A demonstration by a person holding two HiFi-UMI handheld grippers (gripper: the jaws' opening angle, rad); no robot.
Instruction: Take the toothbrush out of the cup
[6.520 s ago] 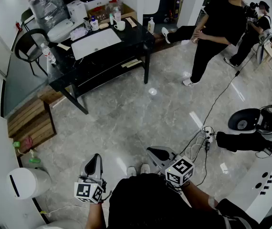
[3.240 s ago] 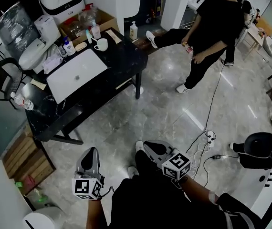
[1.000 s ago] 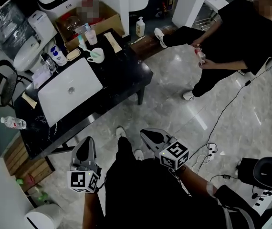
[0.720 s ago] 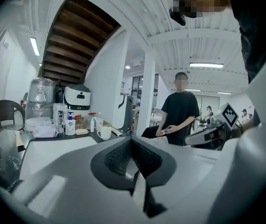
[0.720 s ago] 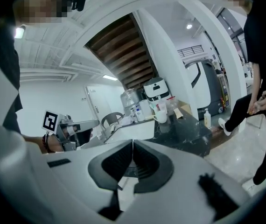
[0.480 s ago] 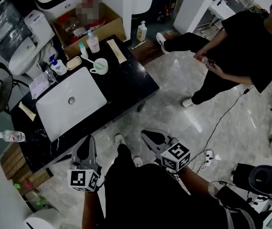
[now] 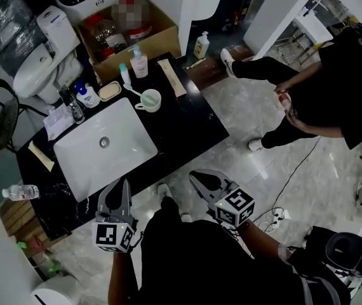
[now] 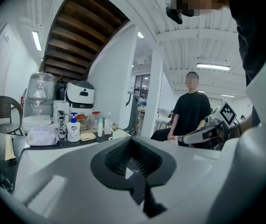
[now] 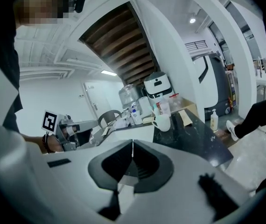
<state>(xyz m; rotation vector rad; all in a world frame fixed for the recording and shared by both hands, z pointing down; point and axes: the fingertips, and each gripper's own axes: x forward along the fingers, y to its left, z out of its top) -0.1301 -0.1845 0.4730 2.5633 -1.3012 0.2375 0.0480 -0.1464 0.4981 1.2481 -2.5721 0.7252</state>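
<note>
Over on the left, the white sink basin (image 7: 105, 148) is set into the black counter (image 7: 190, 129), with a pump soap bottle (image 7: 89, 95) and a soap dish (image 7: 110, 91) along the back. The left gripper (image 7: 124, 188) hangs just short of the counter's near edge, jaws pressed together with nothing in them. The white cup (image 7: 150, 100) sits just past the basin's far right corner. The toothbrush (image 7: 134, 91) leans out of it toward the soap dish; pale green I think, but it's tiny from here. The right gripper (image 7: 197, 176) is likewise closed and empty, off the counter's front and well apart from the cup. So I'd say the job now is the reach: open the jaws first, come in over the bare black top, pinch the handle above the rim and lift along its lean so the cup doesn't tip. There's plenty of open counter right of the cup, but the bottles (image 7: 139, 62) crowd the back. A bystander in black (image 7: 333, 88) stands far right, out of the way.
</note>
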